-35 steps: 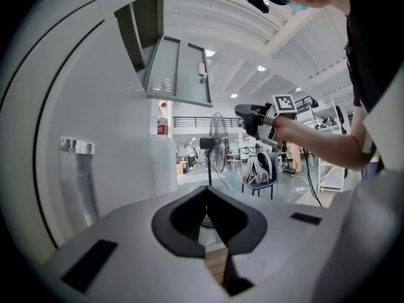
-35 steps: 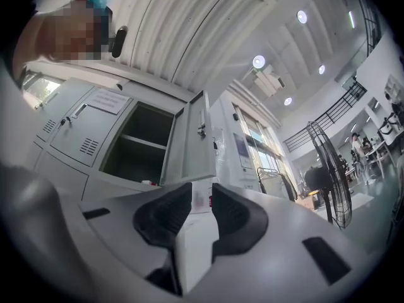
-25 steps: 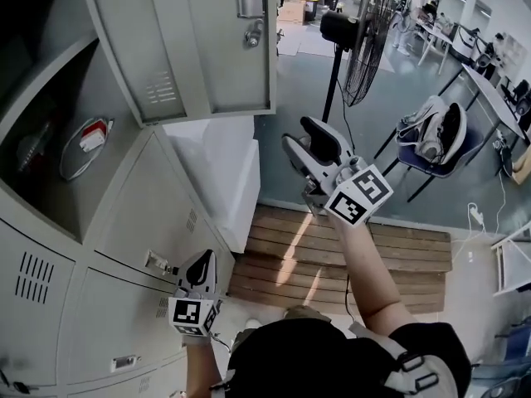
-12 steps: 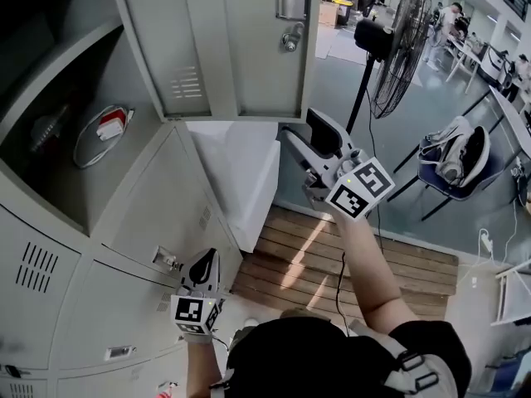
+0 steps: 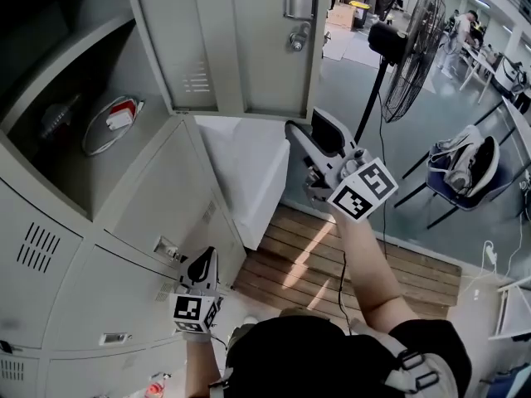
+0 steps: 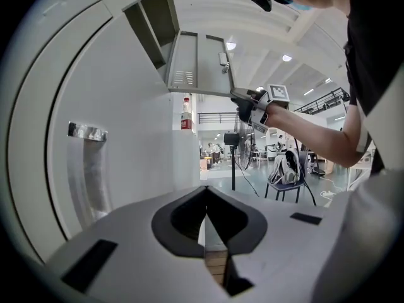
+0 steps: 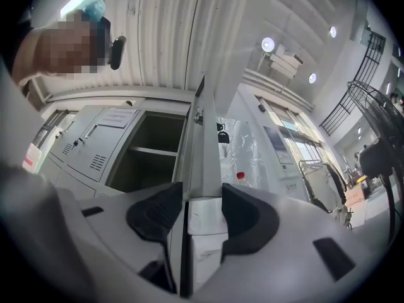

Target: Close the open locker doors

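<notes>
Fan [image 5: 419, 50], chair [image 5: 461, 169], wooden pallet [image 5: 375, 257]

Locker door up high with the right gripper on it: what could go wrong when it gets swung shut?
The right gripper has just been closing its jaws on the bottom corner of the open locker door, which is only a thin edge. It might slip off during the swing. A looped cable lies in the open compartment. If it sits close to the front, the door could pinch it or fail to shut fully.
</notes>
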The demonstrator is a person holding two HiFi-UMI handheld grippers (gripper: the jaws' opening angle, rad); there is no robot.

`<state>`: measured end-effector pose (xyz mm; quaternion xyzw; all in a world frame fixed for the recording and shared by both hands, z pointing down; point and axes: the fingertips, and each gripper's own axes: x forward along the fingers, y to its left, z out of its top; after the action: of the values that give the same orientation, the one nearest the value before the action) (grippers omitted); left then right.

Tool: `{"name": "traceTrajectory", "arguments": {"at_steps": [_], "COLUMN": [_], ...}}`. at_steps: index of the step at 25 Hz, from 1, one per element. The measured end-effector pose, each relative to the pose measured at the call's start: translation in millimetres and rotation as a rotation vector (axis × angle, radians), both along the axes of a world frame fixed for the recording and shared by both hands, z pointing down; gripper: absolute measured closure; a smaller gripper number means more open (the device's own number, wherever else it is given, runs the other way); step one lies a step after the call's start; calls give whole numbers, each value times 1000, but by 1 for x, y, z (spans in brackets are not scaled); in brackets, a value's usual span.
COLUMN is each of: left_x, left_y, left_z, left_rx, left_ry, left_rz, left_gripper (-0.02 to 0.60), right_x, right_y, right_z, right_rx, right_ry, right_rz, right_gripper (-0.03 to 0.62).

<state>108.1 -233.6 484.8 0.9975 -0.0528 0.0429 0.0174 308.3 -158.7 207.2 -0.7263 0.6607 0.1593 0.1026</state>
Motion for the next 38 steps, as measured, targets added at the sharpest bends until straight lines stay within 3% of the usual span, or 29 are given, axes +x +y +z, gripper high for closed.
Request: {"name": "traceTrajectory", "arguments": {"at_steps": [4,16,28,38], "left_x": [-7,-42,-89,-124], "left_y": [10,45,66,51], "left_z": [-2,-3,9,10], "left_rx": [-1,-6,-35,-34], "left_ry": [1,10,7,-2], "left_rz": [-18,-129,-264,-294], "left_gripper": [574,574,574,574], "right_x": [-8,-56,-103,-141], "right_y": [7,22,21,11], "right_z": [-2,-2,-1,2], "right_rx": [19,16,30,39], "right_ry": [4,24,37,67], "right_rz": [-22,-144,-242,-235], "right_gripper": [459,496,493,480]}}
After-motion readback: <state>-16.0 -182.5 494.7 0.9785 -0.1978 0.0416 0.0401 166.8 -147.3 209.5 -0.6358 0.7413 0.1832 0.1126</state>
